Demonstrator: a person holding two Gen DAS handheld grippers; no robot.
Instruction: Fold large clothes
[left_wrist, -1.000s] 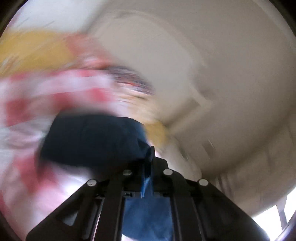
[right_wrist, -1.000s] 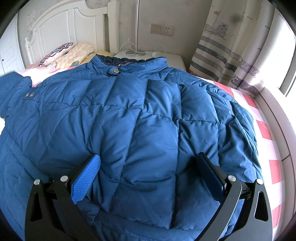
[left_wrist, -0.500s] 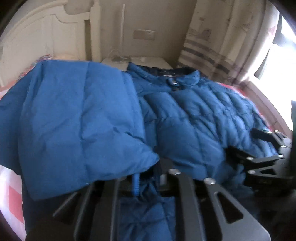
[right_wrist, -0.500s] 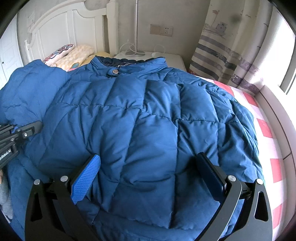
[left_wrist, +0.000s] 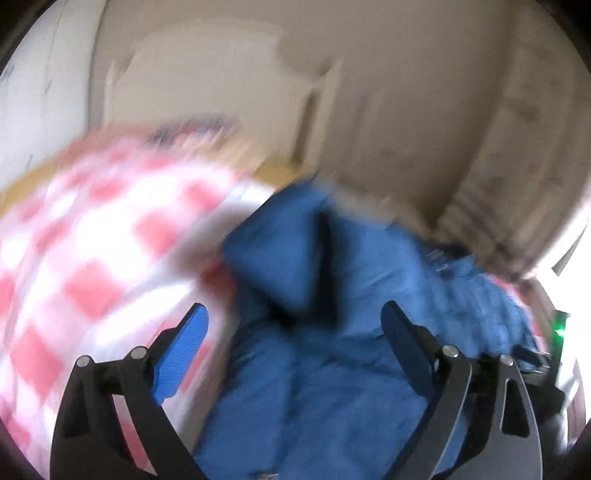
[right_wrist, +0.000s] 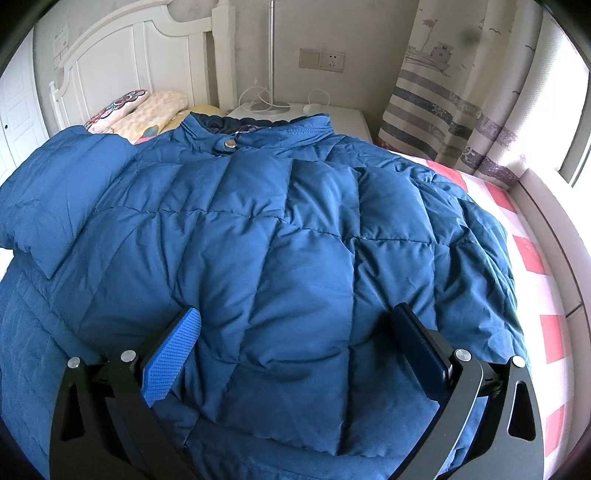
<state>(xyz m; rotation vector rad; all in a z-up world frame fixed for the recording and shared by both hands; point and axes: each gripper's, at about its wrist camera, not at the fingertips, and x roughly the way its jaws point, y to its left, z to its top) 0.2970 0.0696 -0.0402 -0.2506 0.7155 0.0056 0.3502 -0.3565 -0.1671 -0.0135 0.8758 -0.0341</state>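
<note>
- Since half a second ago, the left gripper (left_wrist: 291, 321) has let go of the sleeve (right_wrist: 62, 195) it was pinching; its jaws are opening and already stand wide, with nothing pressed between the pads.
- That sleeve now lies folded over the jacket's front, at the left of the right wrist view.
- Blue quilted jacket (right_wrist: 295, 258) lies spread on the bed, collar and snap button (right_wrist: 229, 143) toward the top of the frame, filling most of the right wrist view.
- Right gripper (right_wrist: 295, 325) hovers at the lower centre, jaws spread wide, the padded fabric bulging between the fingers without being squeezed.
- Left wrist view is motion-blurred: red-and-white checked sheet (left_wrist: 92, 258) at the left, jacket at the lower centre.
- Patterned pillows (right_wrist: 140, 110) sit at the upper left by the white headboard (right_wrist: 147, 59).
- No brand, label or writing can be read.
</note>
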